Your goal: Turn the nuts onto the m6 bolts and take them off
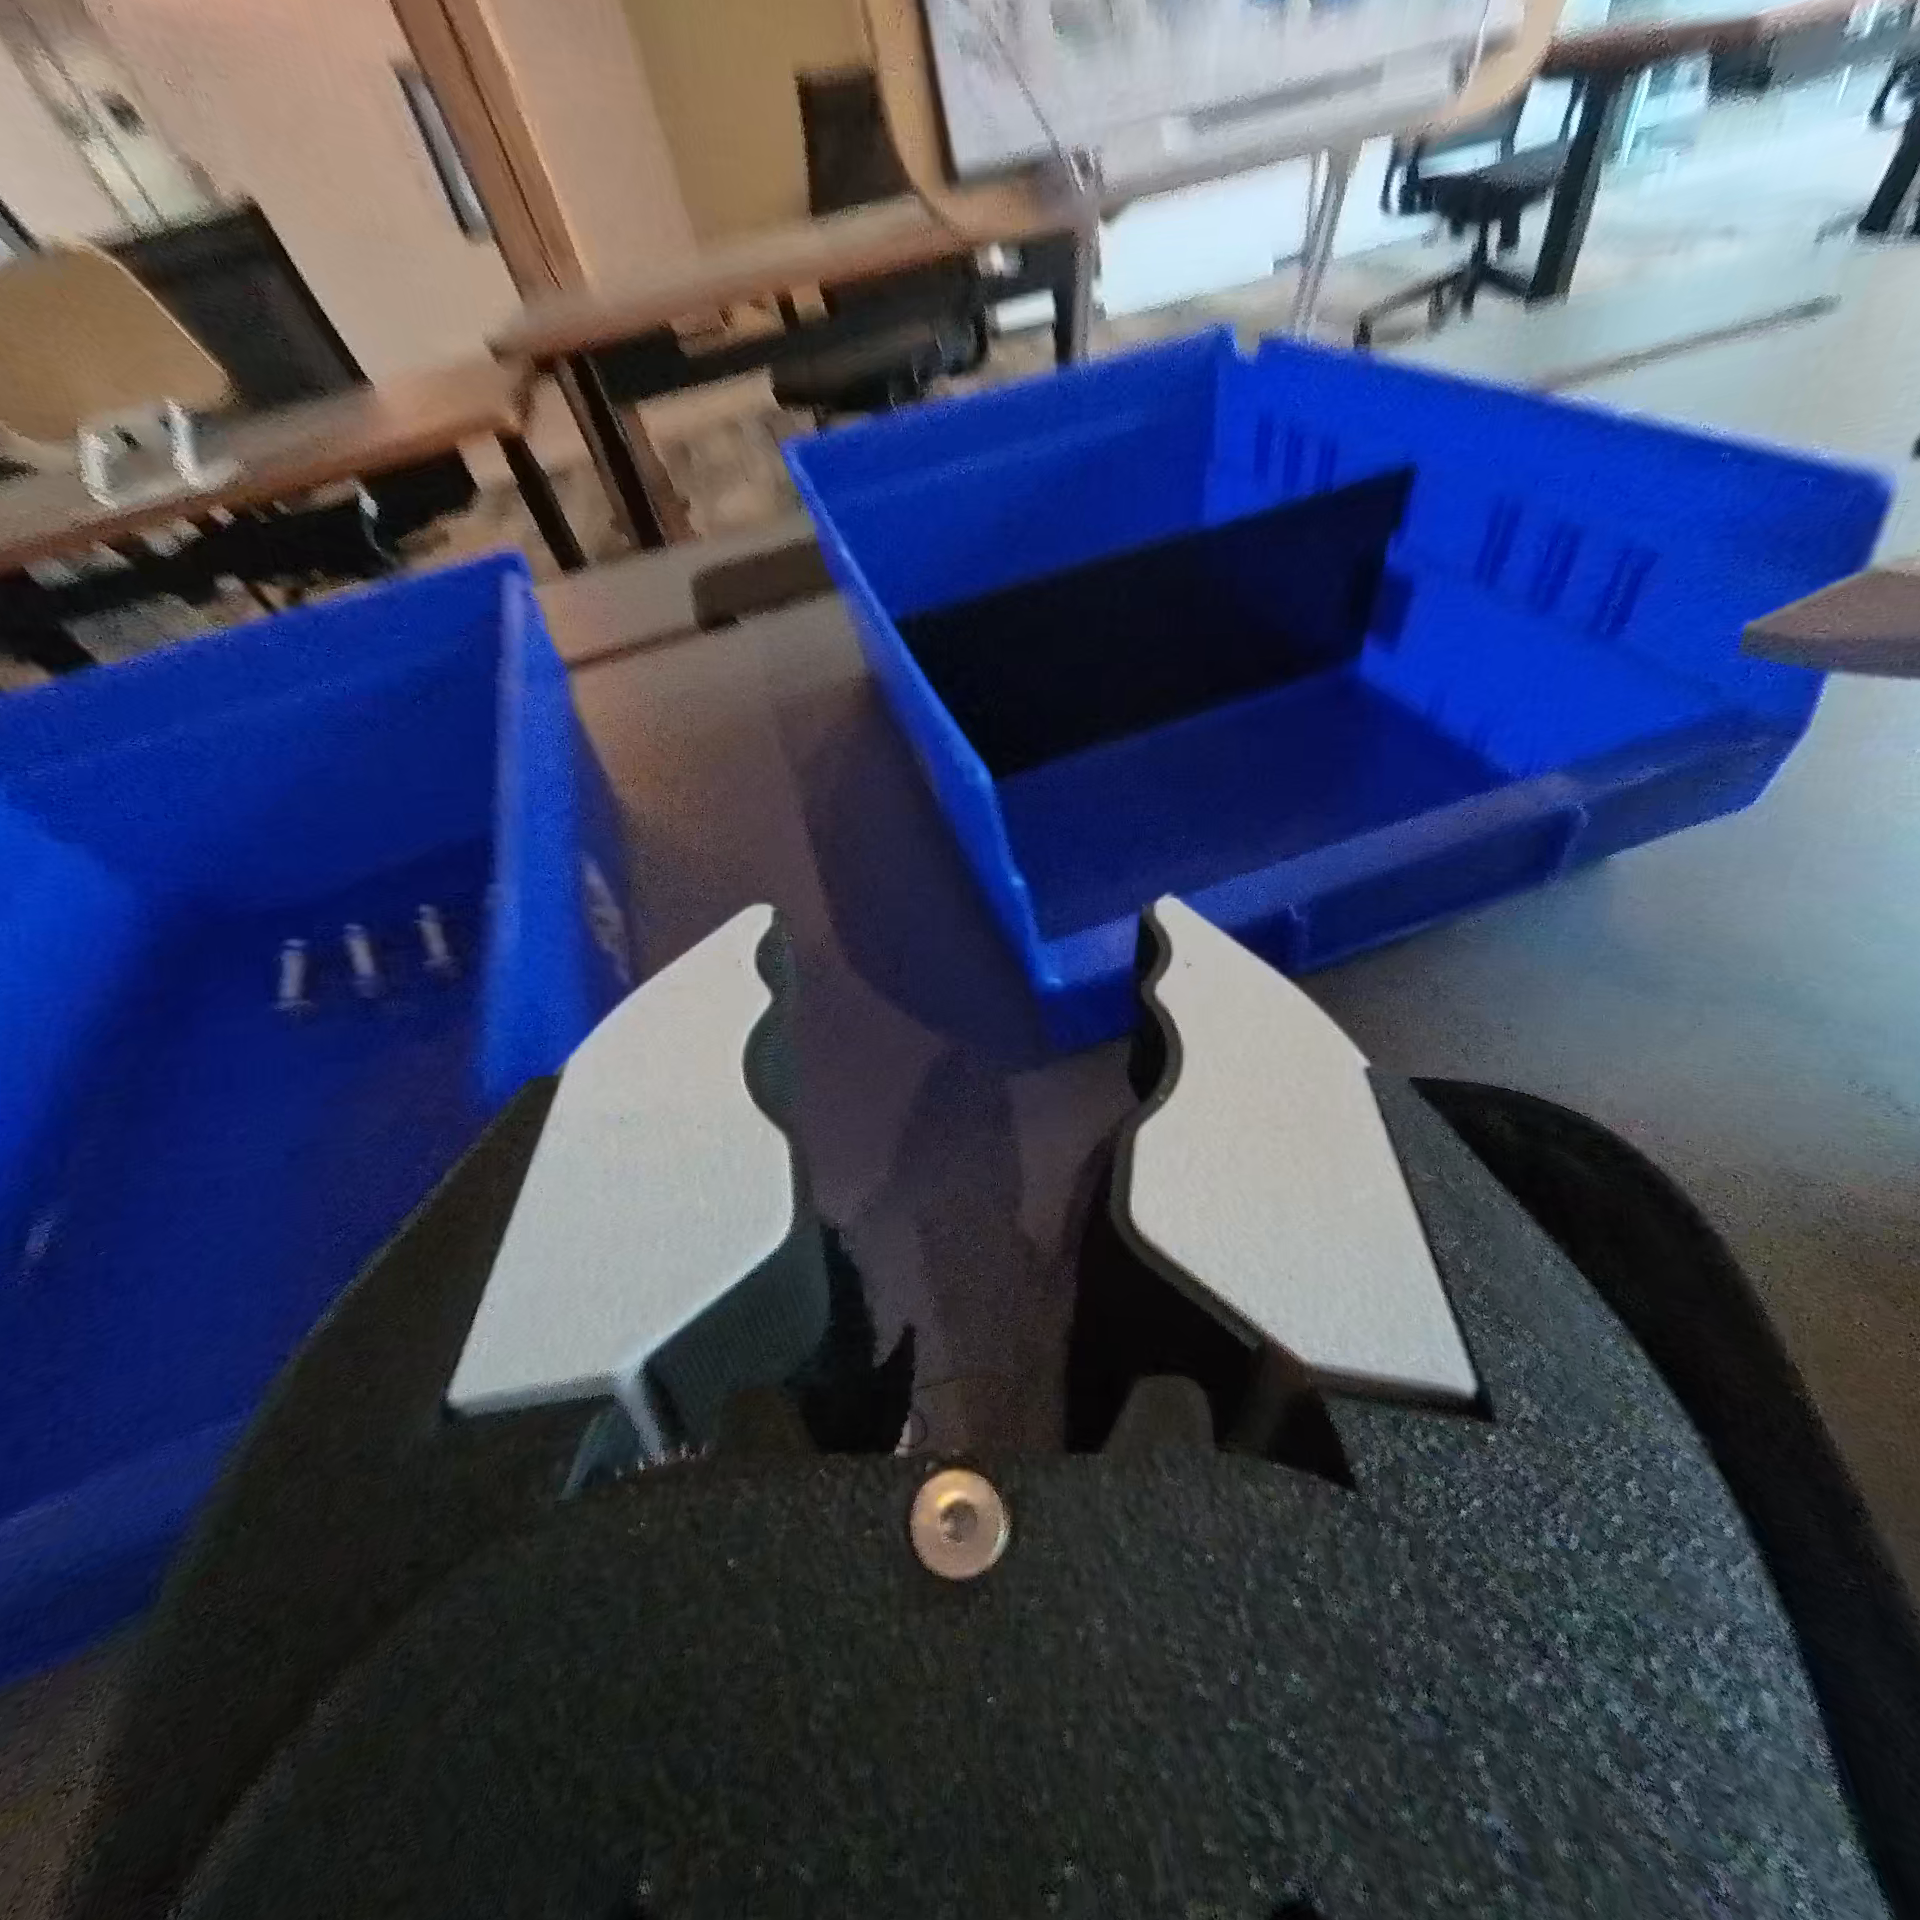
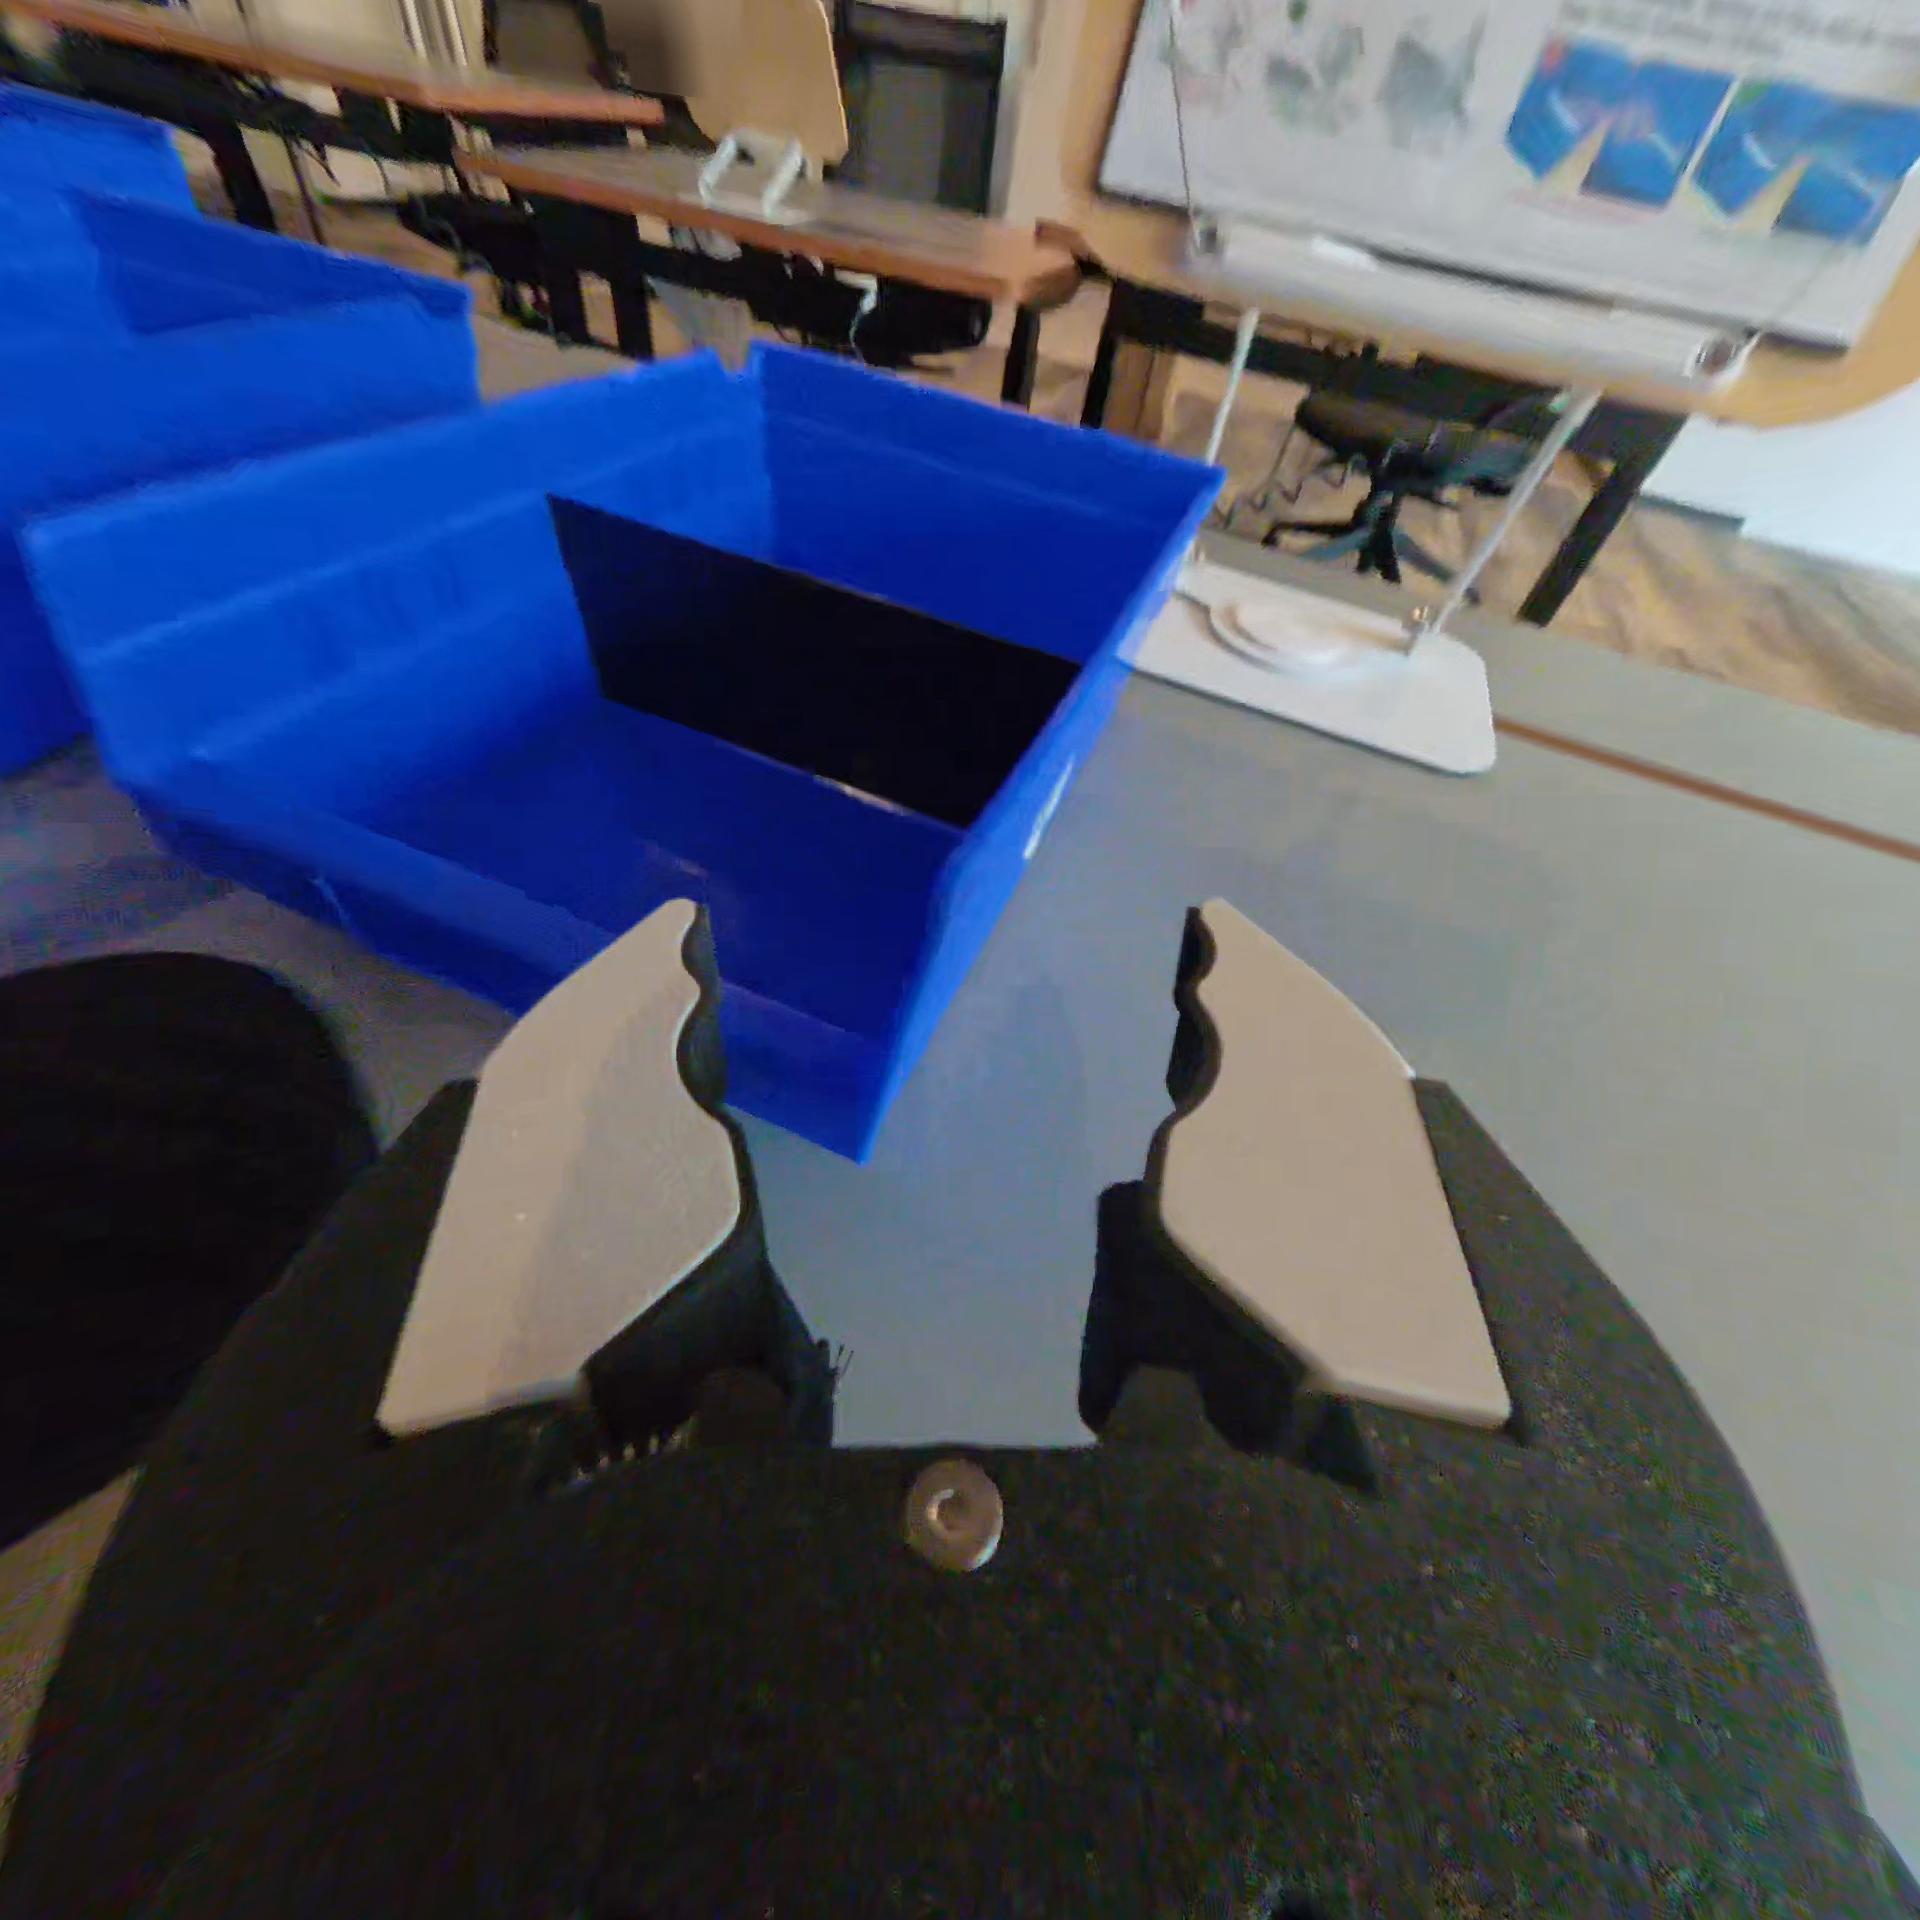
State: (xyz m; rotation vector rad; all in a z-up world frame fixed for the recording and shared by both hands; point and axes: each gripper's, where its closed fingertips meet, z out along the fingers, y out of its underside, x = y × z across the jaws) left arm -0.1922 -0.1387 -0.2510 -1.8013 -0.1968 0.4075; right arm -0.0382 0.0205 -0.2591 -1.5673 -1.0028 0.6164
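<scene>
Both claws hung over the grey tabletop (image 2: 1403, 987) with nothing in them. The left gripper (image 1: 961, 925) stood spread, bare table showing between its fingers; the right gripper (image 2: 940, 920) stood spread wider, likewise with nothing between the pads.

Where the work lay: in the left wrist view we noted a few small silvery bolts (image 1: 358, 961) lying side by side on the floor of the left blue bin (image 1: 312, 727), well to the left of that claw. We could not make out any nuts. The middle blue bin (image 2: 914, 499), split by a black divider (image 2: 821, 665), looked empty in its near compartment; behind the divider something pale glinted, too small and blurred to name.

Risks as we judged them:
- The bolts were small, lay close together, and sat low behind the bin wall. A spread claw coming down could catch two at once, or nudge them apart and close on air.
- A finger could strike the bin's rim or wall on the way in and shove the bin across the smooth table.
- Both views were smeared by motion; aiming in that state invited a miss.
- The right claw's left finger stood over the near corner of the middle bin, so a careless drop might clip it.
- Starting a nut askew on the thread would cross-thread or jam it.
</scene>
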